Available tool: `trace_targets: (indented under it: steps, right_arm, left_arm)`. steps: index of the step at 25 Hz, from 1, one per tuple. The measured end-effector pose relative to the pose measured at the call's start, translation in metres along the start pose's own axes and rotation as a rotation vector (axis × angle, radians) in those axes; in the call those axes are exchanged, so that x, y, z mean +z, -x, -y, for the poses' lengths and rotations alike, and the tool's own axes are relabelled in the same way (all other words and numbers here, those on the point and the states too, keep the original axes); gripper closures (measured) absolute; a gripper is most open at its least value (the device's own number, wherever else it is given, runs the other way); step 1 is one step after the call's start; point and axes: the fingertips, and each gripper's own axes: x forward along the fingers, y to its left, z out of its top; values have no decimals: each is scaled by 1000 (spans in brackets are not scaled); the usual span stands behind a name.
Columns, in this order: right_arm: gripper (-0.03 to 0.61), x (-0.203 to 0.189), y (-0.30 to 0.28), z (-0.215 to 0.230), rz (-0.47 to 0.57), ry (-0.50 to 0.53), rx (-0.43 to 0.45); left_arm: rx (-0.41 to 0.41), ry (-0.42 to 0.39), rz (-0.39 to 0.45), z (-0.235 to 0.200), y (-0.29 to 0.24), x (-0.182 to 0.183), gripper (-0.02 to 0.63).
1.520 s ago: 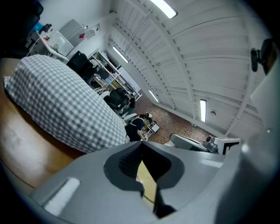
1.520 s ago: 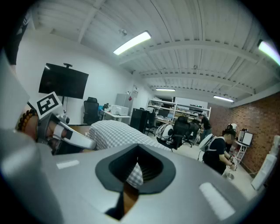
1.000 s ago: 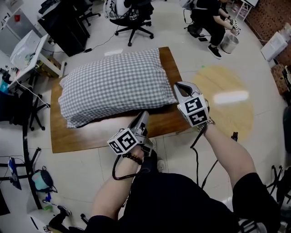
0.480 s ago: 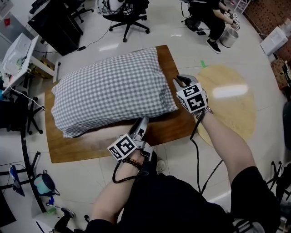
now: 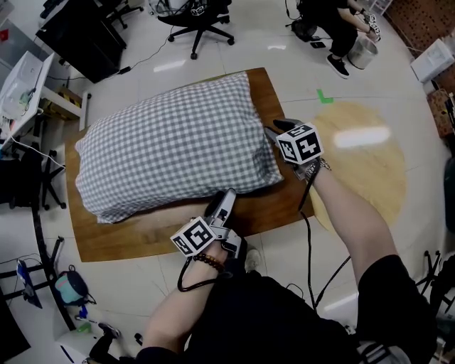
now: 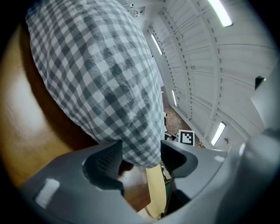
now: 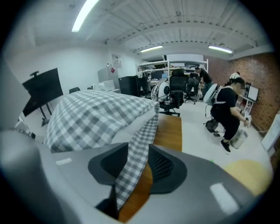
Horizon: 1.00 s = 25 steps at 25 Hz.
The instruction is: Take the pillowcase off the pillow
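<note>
A pillow in a grey-and-white checked pillowcase (image 5: 170, 142) lies on a brown wooden table (image 5: 142, 234). My left gripper (image 5: 226, 193) is at the pillow's near edge. In the left gripper view its jaws (image 6: 140, 153) have just been opening and stand wide, with the bulging checked corner (image 6: 96, 65) between them. My right gripper (image 5: 274, 130) is at the pillow's right end. Its jaws (image 7: 140, 162) have also just been opening, and a loose flap of the pillowcase (image 7: 142, 140) hangs between the pads without being pinched.
A round pale wooden tabletop (image 5: 362, 163) lies just right of the table. An office chair (image 5: 195, 14) and a seated person (image 5: 334, 25) are at the back. A white desk (image 5: 28, 78) stands at the left, and cables trail over the floor.
Both grippers have moved in on the pillow: the left up to its near edge, the right to its right end. Both pairs of jaws have opened.
</note>
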Motion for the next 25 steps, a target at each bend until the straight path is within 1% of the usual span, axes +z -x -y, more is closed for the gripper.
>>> trace_targets:
  steps: [4, 7, 11, 13, 15, 19, 22, 23, 24, 25]
  right_arm:
    - [400, 0, -16, -11, -8, -200, 211]
    - [370, 6, -19, -23, 4, -307, 350]
    - [368, 13, -13, -37, 23, -471, 532]
    - [350, 13, -11, -43, 17, -537, 600]
    - [341, 12, -10, -48, 0, -561, 634]
    - [339, 13, -7, -60, -39, -563, 679]
    - [341, 14, -6, -64, -53, -546, 685]
    - [351, 14, -6, -65, -55, -538, 680]
    - [388, 15, -6, -67, -55, -526, 673]
    - [444, 15, -6, -68, -53, -511, 661]
  left_arm:
    - [-2, 9, 2, -3, -7, 4, 334]
    - [-1, 17, 3, -3, -9, 4, 340]
    - [2, 22, 9, -4, -8, 3, 382]
    - [2, 24, 14, -5, -6, 4, 408]
    - [3, 26, 20, -5, -5, 5, 439]
    - [4, 27, 28, -1, -5, 9, 502]
    - [6, 23, 29, 2, -6, 9, 543]
    - [5, 22, 28, 3, -6, 10, 556]
    - [5, 21, 27, 4, -5, 10, 565]
    - [4, 21, 27, 5, -4, 10, 573]
